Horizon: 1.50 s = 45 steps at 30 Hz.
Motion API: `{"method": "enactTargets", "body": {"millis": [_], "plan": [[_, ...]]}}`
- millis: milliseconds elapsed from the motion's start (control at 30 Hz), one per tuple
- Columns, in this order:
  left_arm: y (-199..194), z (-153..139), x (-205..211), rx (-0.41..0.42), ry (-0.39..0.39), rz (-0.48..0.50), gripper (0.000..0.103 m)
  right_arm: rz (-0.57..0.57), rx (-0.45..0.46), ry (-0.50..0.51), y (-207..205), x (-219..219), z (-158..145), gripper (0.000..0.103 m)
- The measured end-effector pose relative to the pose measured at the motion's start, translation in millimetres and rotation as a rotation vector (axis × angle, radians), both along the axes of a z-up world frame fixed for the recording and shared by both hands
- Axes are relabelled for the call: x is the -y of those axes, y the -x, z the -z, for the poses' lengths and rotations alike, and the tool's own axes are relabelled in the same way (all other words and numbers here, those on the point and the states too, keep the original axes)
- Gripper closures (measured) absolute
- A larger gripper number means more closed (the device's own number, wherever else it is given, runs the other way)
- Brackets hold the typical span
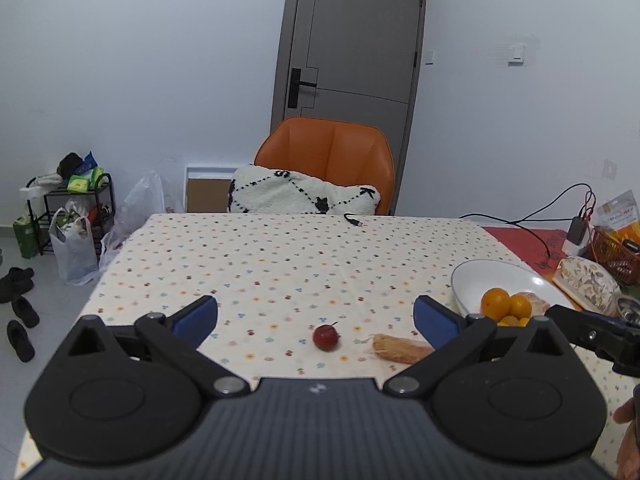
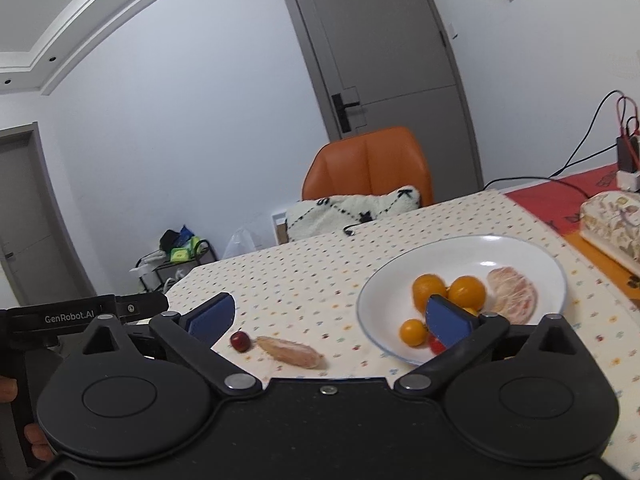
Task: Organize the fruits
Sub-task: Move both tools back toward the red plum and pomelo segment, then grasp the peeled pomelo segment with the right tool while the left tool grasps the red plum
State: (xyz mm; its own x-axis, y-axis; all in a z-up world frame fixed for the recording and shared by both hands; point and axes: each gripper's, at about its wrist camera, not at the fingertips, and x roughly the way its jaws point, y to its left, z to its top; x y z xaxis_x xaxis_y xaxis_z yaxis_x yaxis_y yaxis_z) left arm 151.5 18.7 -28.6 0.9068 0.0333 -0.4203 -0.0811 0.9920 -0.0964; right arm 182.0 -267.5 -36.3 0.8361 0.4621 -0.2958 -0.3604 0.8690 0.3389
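Hovering over the dotted tablecloth (image 1: pixel 280 264), both grippers are spread wide and hold nothing.

Nearest the left gripper (image 1: pixel 316 314) lie a small red fruit (image 1: pixel 325 337) and a peeled pomelo segment (image 1: pixel 400 349) just beside it; the right gripper (image 2: pixel 332 318) sits lower-left of the white plate (image 2: pixel 460 256) — oranges (image 2: pixel 466 292), a pomelo piece (image 2: pixel 512 294) and a cherry tomato (image 2: pixel 437 345) inside — orange chair (image 1: pixel 326 160) beyond.
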Motion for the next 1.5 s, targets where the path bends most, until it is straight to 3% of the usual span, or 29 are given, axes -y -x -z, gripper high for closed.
{"method": "enactTargets", "body": {"millis": [767,1233,1500], "plan": [[16.6,31.6,-44.3,-0.12,0.03,-0.022,0.0,-0.132,-0.097,0.124,2.9,-56.5,7.2,0.0],[1.3,44.7,-60.2,-0.182,0.058,-0.031,0.0,-0.184,-0.119,0.203,-19.1,-85.4,14.6,0.0],[-14.2,47.0,-56.9,-0.179,0.056,-0.024,0.0,-0.201,-0.139,0.254,-45.6,-97.3,25.4,0.017]]}}
